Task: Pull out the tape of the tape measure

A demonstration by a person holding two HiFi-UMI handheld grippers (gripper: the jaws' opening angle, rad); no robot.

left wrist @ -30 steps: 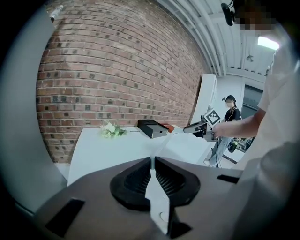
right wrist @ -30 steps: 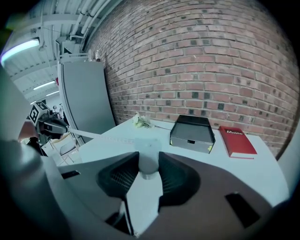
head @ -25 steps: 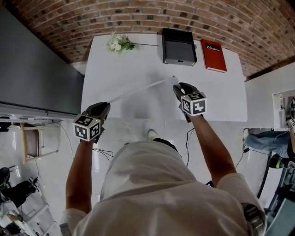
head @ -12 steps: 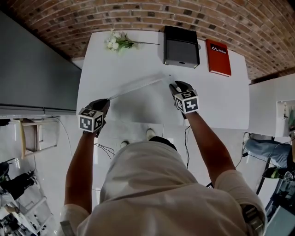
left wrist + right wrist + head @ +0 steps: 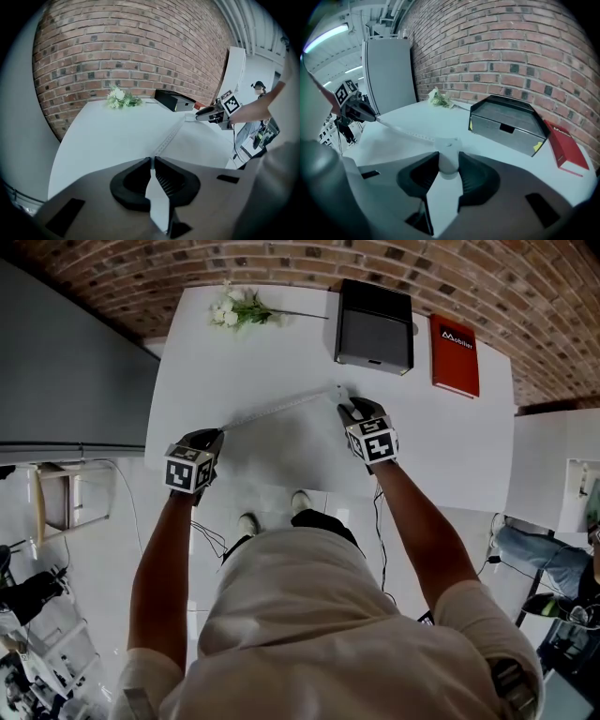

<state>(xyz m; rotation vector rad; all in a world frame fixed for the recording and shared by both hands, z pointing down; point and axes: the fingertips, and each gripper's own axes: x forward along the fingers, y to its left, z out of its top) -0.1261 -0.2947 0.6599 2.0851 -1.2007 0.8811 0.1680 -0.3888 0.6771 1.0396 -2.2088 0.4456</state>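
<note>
The tape (image 5: pixel 277 407) is drawn out of the tape measure case (image 5: pixel 449 157) in a long pale strip. It runs slantwise over the white counter (image 5: pixel 262 352), from the case near the middle of the front edge to the front-left corner. The case is small and white, and the right tongs (image 5: pixel 449 164) clamp it from both sides, their dark pads pressed against it, just above the counter top. At the strip's other end the left tongs (image 5: pixel 152 161) are pinched nearly together on the tape's tip, right at the counter's edge. Whether the strip rests on the surface or hangs just over it I cannot tell.

Well beyond the tape, along the far edge, three things lie in a row: a bunch of white flowers (image 5: pixel 234 310) at the left, a black box (image 5: pixel 373 326) in the middle and a red book (image 5: pixel 454 354) at the right. Behind them rises a brick wall (image 5: pixel 511 42).
</note>
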